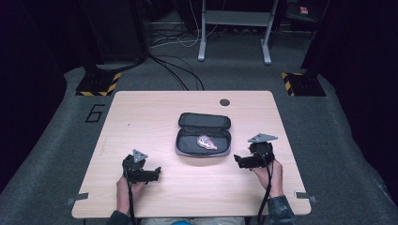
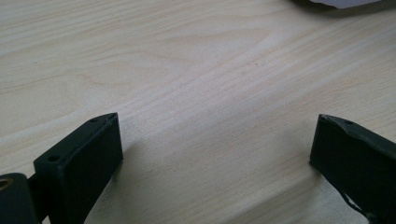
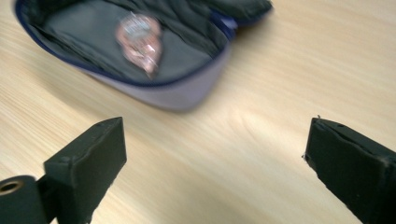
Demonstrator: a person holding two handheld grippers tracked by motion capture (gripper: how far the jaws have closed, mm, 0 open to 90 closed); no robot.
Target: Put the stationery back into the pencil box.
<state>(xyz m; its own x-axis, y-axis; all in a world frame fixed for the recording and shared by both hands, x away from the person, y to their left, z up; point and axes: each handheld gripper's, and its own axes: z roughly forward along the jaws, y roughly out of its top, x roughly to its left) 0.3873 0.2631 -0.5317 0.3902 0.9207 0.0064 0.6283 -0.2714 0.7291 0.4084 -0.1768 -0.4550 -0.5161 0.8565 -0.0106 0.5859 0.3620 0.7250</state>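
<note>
An open grey zip case (image 1: 204,135) lies in the middle of the wooden table (image 1: 155,112), its lid folded back. Inside it rests a small pink wrapped item (image 1: 207,141). In the right gripper view the case (image 3: 177,95) and the pink item (image 3: 139,39) sit just beyond the jaws. My right gripper (image 1: 237,160) hovers off the case's right front corner, open with nothing between its fingers. My left gripper (image 1: 157,172) rests near the table's front left, jaws wide apart over bare wood (image 2: 210,93), holding nothing.
A dark round grommet (image 1: 225,101) sits near the table's far edge. Beyond the table are black stands with yellow-striped bases (image 1: 98,84), floor cables (image 1: 180,70) and a grey desk frame (image 1: 233,28).
</note>
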